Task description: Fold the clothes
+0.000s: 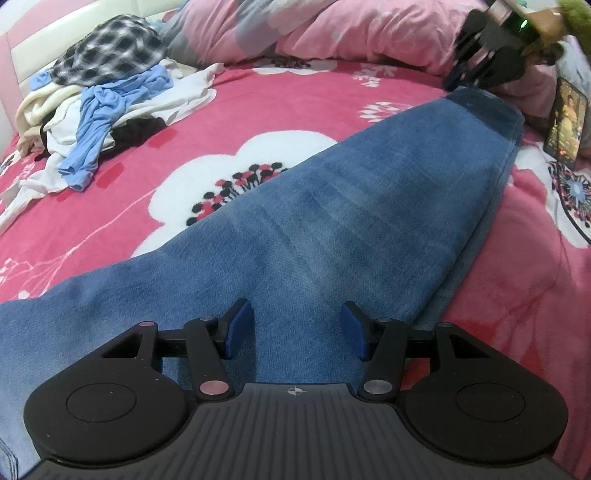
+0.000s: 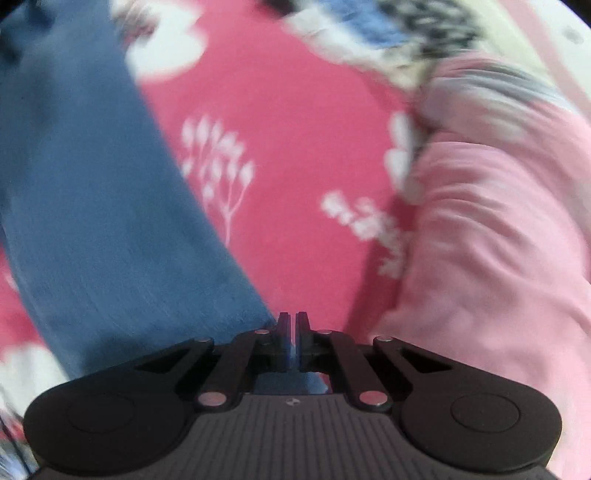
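Blue jeans (image 1: 351,206) lie flat on the pink flowered bedspread (image 1: 236,110), legs stacked and running away toward the hem at the far right. My left gripper (image 1: 297,328) is open and hovers just over the jeans near their wide end, nothing between its blue pads. My right gripper (image 2: 292,334) is shut at the far hem; a sliver of blue shows between its fingers, the view is blurred. It also shows in the left wrist view (image 1: 476,62), above the hem. The jeans in the right wrist view (image 2: 92,203) stretch away to the upper left.
A heap of unfolded clothes (image 1: 99,96), with a checked shirt and a light blue garment, lies at the far left of the bed. A pink quilt (image 1: 332,29) is bunched along the back. A phone (image 1: 567,122) leans at the right edge.
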`<state>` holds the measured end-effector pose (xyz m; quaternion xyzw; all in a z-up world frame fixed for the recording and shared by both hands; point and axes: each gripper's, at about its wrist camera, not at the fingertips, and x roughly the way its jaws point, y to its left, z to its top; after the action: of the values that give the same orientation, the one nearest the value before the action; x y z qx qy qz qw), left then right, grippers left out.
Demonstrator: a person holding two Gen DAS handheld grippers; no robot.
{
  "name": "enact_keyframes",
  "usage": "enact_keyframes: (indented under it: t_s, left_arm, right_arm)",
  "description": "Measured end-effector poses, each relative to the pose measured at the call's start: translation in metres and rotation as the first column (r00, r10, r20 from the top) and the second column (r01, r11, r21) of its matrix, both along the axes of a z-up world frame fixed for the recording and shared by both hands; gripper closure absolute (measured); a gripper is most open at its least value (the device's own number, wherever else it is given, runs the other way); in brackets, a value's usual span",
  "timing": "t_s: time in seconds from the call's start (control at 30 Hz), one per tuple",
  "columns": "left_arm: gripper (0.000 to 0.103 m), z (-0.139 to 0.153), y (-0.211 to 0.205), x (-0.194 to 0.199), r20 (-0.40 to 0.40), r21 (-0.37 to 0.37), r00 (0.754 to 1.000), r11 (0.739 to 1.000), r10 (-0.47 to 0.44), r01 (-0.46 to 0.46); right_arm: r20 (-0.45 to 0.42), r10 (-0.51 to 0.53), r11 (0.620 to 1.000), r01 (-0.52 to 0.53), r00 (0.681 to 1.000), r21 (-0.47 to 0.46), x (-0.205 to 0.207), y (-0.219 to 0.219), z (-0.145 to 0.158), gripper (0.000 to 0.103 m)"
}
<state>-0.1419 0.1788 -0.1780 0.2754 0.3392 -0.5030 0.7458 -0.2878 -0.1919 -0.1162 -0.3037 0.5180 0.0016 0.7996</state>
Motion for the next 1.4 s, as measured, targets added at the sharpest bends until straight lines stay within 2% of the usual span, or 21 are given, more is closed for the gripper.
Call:
enact_keyframes:
  t_s: [0.1,0.2,0.3,0.4,0.43,0.53,0.63,0.67,0.73,0.77,0.8,0.9,0.93,1.0,1.03,1.1,1.17,1.23,1.27,1.33,1.4]
  left_arm:
    - [0.049,0.001,-0.001,-0.001,0.0,0.006,1.0,1.0,0.014,-0.014]
    - [0.049,0.001,0.0,-0.001,-0.023,0.019,0.999,0.999,0.048,-0.047]
    - [0.049,0.006,0.004,-0.003,-0.023,0.052,0.999,0.998,0.046,-0.045]
    - [0.049,0.016,0.012,-0.002,-0.057,0.049,0.996,0.997,0.069,-0.067]
    - [0.049,0.019,0.013,-0.002,-0.067,0.039,0.995,0.996,0.08,-0.077]
    - [0.049,0.025,0.008,-0.004,-0.108,0.016,0.988,0.994,0.107,-0.106]
    - [0.049,0.021,-0.009,-0.013,-0.118,0.055,0.99,0.996,0.075,-0.068]
    - [0.049,0.019,-0.015,-0.017,-0.116,0.075,0.992,0.996,0.054,-0.046]
    - [0.048,0.014,-0.016,-0.018,-0.106,0.116,0.993,0.993,0.044,-0.032]
    - [0.048,0.012,-0.016,-0.018,-0.101,0.137,0.994,0.99,0.041,-0.027]
    - [0.047,0.012,-0.018,-0.017,-0.102,0.143,0.993,0.989,0.053,-0.038]
    - [0.047,0.014,-0.023,-0.012,-0.1,0.149,0.99,0.986,0.095,-0.079]
    - [0.047,0.013,-0.025,-0.012,-0.089,0.152,0.991,0.984,0.102,-0.088]
    - [0.046,0.01,-0.027,-0.01,-0.088,0.161,0.987,0.98,0.132,-0.117]
    - [0.046,0.01,-0.028,-0.01,-0.092,0.163,0.985,0.978,0.148,-0.131]
    - [0.045,0.012,-0.03,-0.011,-0.094,0.163,0.98,0.974,0.174,-0.157]
    - [0.044,0.013,-0.032,-0.013,-0.096,0.163,0.975,0.97,0.2,-0.183]
    - [0.044,0.015,-0.033,-0.015,-0.098,0.163,0.969,0.964,0.226,-0.208]
    - [0.043,0.016,-0.034,-0.016,-0.098,0.164,0.966,0.962,0.239,-0.221]
    - [0.043,0.018,-0.036,-0.017,-0.1,0.164,0.959,0.955,0.264,-0.246]
    - [0.043,0.02,-0.038,-0.019,-0.102,0.164,0.952,0.948,0.29,-0.271]
  right_arm:
    - [0.071,-0.079,0.991,0.071,0.994,0.112,-0.022,0.02,0.015,0.101]
    - [0.046,-0.159,0.968,0.146,0.986,0.206,-0.037,0.033,-0.001,0.1]
    - [-0.02,-0.264,0.964,0.264,0.964,0.023,-0.05,0.02,-0.042,0.098]
    - [0.069,-0.302,0.952,0.304,0.951,-0.029,-0.064,0.025,-0.026,0.095]
    - [0.127,-0.281,0.959,0.282,0.951,0.01,-0.068,0.036,-0.015,0.095]
    - [0.261,-0.264,0.961,0.228,0.929,0.158,-0.075,0.069,-0.004,0.067]
    - [0.244,-0.39,0.912,0.336,0.888,0.234,-0.078,0.07,-0.03,0.065]
    - [0.238,-0.488,0.867,0.433,0.84,0.247,-0.082,0.057,-0.038,0.065]
    - [0.231,-0.695,0.707,0.591,0.681,0.387,-0.098,0.026,-0.034,0.066]
    - [0.215,-0.779,0.614,0.647,0.589,0.452,-0.104,0.012,-0.029,0.084]
    - [0.215,-0.815,0.566,0.663,0.538,0.489,-0.108,0.005,-0.025,0.089]
    - [0.237,-0.848,0.523,0.675,0.474,0.521,-0.109,0.0,-0.025,0.089]
    - [0.229,-0.869,0.491,0.702,0.439,0.516,-0.11,-0.003,-0.029,0.091]
    - [0.236,-0.891,0.454,0.731,0.389,0.509,-0.112,-0.003,-0.033,0.099]
    - [0.277,-0.879,0.477,0.74,0.388,0.475,-0.108,0.004,-0.029,0.098]
    - [0.377,-0.82,0.565,0.716,0.431,0.409,-0.105,0.026,-0.022,0.094]
    - [0.365,-0.803,0.594,0.68,0.472,0.43,-0.108,0.041,-0.018,0.094]
    - [0.294,-0.816,0.577,0.662,0.498,0.478,-0.113,0.05,-0.024,0.094]
    - [0.27,-0.826,0.56,0.667,0.495,0.492,-0.119,0.057,-0.027,0.091]
    - [0.243,-0.851,0.519,0.681,0.465,0.517,-0.129,0.06,-0.03,0.088]
    - [0.21,-0.891,0.449,0.705,0.403,0.549,-0.141,0.058,-0.031,0.087]
